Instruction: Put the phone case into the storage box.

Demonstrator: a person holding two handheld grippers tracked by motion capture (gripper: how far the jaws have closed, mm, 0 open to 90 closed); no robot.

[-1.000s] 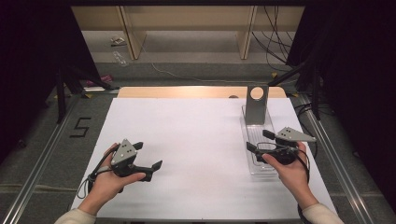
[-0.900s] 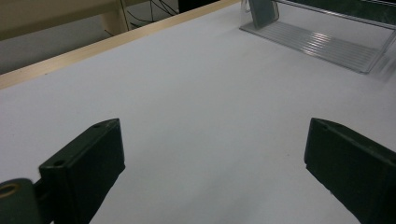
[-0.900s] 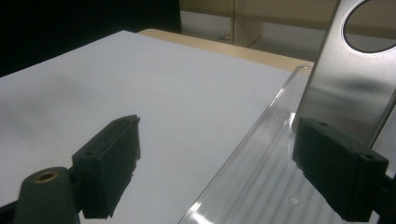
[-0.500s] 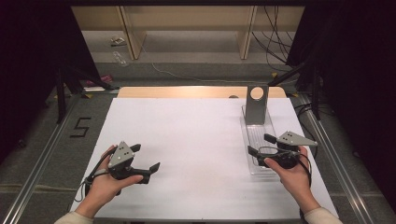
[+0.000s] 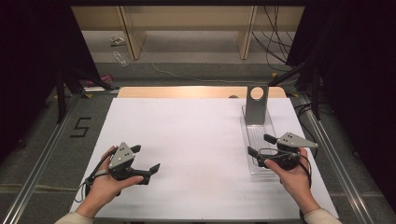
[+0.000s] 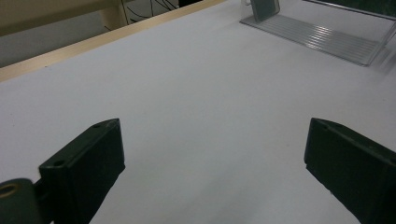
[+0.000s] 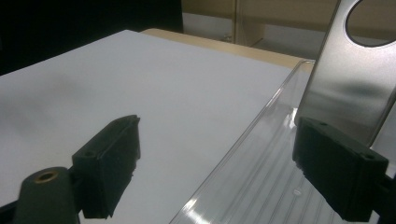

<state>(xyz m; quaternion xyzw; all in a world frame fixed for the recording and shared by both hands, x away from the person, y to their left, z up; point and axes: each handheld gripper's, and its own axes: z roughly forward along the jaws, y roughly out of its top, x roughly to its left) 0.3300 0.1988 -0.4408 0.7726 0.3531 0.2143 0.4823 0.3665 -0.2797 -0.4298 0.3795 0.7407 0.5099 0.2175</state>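
- Your right gripper [image 5: 259, 145] hangs over the near part of the clear tray [image 5: 258, 128] on the right side of the white surface [image 5: 196, 140]; jaws wide apart, nothing between them
- Right gripper view: one jaw sits over the tray floor, the other over bare surface, w/ the tray's long wall [image 7: 243, 140] running up between them
- Tray: long, narrow, see-through plastic, ribbed floor w/ fine lengthwise lines, low raised walls; it lies lengthwise away from you
- At the tray's far end stands a grey metal plate [image 5: 256, 104], upright, brushed finish, w/ a round hole near its top; in the right gripper view it rises just behind the right-hand jaw
- Can't tell whether the jaw touches the tray or only hovers
- Your left gripper [image 5: 145, 158] is low over the near-left part of the surface, well apart from the tray; jaws spread wide, empty
- Left gripper view: bare white surface between the jaws, tray [image 6: 322, 39] & plate foot far off at top right
- Surface's far edge shows a light wood strip [image 5: 187, 92]
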